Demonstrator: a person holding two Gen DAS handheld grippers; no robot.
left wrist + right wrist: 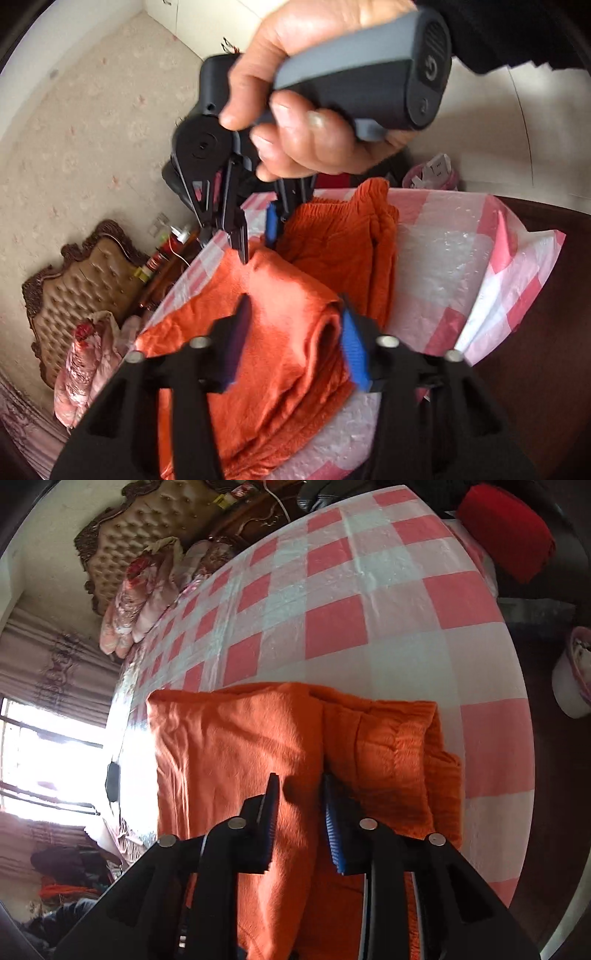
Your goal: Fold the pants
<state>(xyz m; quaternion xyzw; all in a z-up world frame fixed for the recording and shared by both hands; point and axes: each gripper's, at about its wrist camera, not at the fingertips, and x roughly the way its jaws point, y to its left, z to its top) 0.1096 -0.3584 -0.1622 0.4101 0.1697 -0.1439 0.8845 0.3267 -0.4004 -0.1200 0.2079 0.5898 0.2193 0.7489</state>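
Orange fleece pants (280, 314) lie folded on the pink-and-white checked table cover (443, 258). My left gripper (295, 343) is open, its fingers astride a raised fold of the pants. My right gripper (256, 236), held by a hand, is open just over the pants' far edge. In the right wrist view the pants (229, 746) lie folded, waistband part at the right. My right gripper (299, 823) is open above the fold line, with nothing held.
The checked cover (332, 590) ends at a dark drop on the right. A tufted brown headboard (70, 291) and pink bedding (144, 590) stand at the left. A red bundle (506, 531) lies at the far right corner.
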